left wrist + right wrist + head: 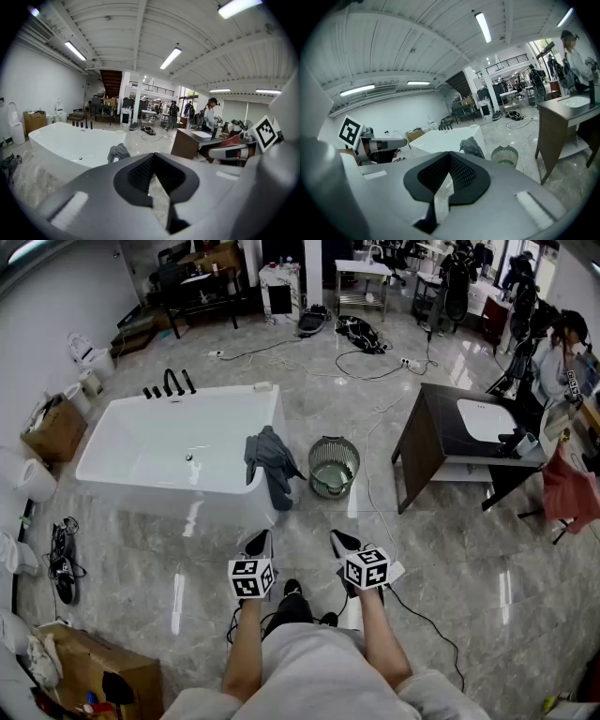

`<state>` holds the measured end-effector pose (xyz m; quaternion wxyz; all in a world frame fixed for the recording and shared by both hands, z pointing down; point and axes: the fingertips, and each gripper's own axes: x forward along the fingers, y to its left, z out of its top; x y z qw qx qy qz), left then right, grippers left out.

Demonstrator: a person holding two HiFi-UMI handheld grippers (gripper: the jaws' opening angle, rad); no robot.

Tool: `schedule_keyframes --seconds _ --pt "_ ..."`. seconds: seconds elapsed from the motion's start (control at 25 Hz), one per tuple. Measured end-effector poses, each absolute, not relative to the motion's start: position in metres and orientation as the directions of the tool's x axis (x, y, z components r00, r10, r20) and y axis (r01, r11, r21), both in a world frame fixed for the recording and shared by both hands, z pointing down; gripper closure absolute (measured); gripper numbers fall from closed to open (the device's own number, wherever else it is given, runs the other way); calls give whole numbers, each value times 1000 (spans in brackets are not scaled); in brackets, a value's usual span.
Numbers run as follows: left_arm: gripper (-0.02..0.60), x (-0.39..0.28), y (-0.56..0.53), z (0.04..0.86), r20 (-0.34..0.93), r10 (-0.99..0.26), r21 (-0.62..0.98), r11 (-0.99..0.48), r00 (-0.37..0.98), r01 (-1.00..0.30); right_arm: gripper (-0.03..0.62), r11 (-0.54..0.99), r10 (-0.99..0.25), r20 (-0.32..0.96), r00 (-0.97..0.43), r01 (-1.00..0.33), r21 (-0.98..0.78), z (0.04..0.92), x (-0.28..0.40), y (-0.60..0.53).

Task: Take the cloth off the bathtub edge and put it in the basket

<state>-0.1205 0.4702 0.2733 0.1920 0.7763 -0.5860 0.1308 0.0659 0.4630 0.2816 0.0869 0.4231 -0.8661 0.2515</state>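
Note:
A grey cloth (270,461) hangs over the right end rim of the white bathtub (141,432). Just to its right, a round green-grey basket (334,466) stands on the floor. My left gripper (256,544) and right gripper (344,542) are held side by side in front of the person's body, a good way short of the tub. Both are shut with nothing between the jaws. The left gripper view has the cloth (118,152) on the bathtub (65,143) beyond the shut left gripper (157,187). The right gripper view has the cloth (471,146) and basket (505,155) beyond the shut right gripper (442,190).
A dark vanity cabinet (427,442) with a white sink stands right of the basket. A person (561,351) stands at the far right. A cable (373,488) runs across the floor by the basket. Shoes (62,561) and cardboard boxes (58,430) lie along the left.

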Motion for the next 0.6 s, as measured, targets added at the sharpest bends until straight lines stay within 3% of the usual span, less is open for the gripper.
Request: schedule_keyframes --seconds 0.6 --pt "523 -91 488 262 383 -859 156 -301 339 -941 592 469 -763 326 -557 -826 -313 277 95 486"
